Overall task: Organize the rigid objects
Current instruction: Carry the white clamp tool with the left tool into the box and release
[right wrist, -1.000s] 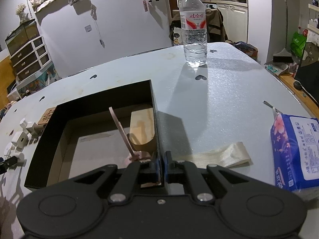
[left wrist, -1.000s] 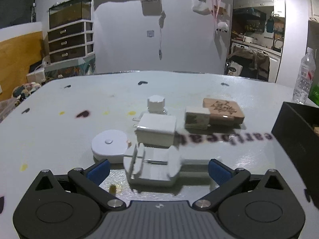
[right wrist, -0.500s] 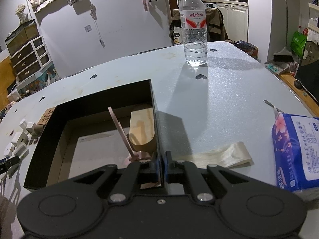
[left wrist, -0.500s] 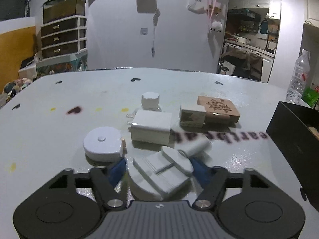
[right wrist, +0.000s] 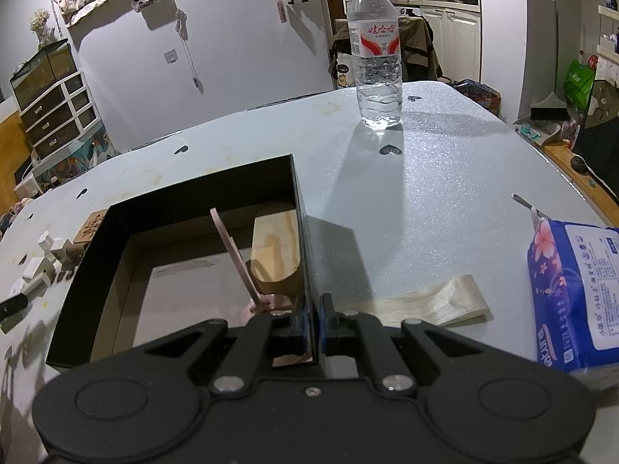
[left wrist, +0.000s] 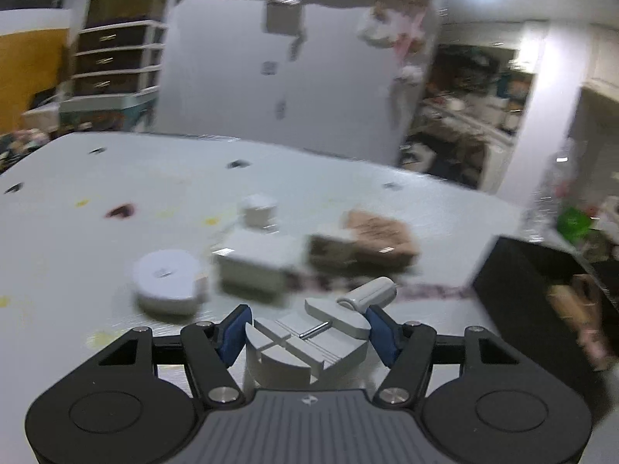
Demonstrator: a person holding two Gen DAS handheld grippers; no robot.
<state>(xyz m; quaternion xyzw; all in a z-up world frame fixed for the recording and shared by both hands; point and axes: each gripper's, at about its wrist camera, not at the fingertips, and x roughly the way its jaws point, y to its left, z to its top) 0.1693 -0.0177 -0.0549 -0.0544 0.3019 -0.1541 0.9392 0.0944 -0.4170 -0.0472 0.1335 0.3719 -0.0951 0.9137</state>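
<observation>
My left gripper (left wrist: 307, 332) is shut on a white plastic gadget (left wrist: 294, 352) with a slotted round top and a stubby handle; the blue pads press on both of its sides. Beyond it, blurred, lie a white round tape measure (left wrist: 166, 282), a white charger block (left wrist: 255, 266), a small white cap (left wrist: 259, 210) and a wooden box (left wrist: 375, 239). My right gripper (right wrist: 314, 324) is shut on the right wall of the black box (right wrist: 116, 208). Inside that box a wooden board (right wrist: 276, 243) and a pink flat stick (right wrist: 232, 247) lean.
The black box (left wrist: 541, 282) shows at the right edge of the left wrist view. A water bottle (right wrist: 377, 62) stands far back on the table. A blue tissue pack (right wrist: 572, 294) and a pale strip (right wrist: 425, 303) lie to the right of the box.
The left jaws have closed from wide open onto the white gadget, which has tilted and come away from the charger block. The left view has swung and blurred. The right gripper has not moved.
</observation>
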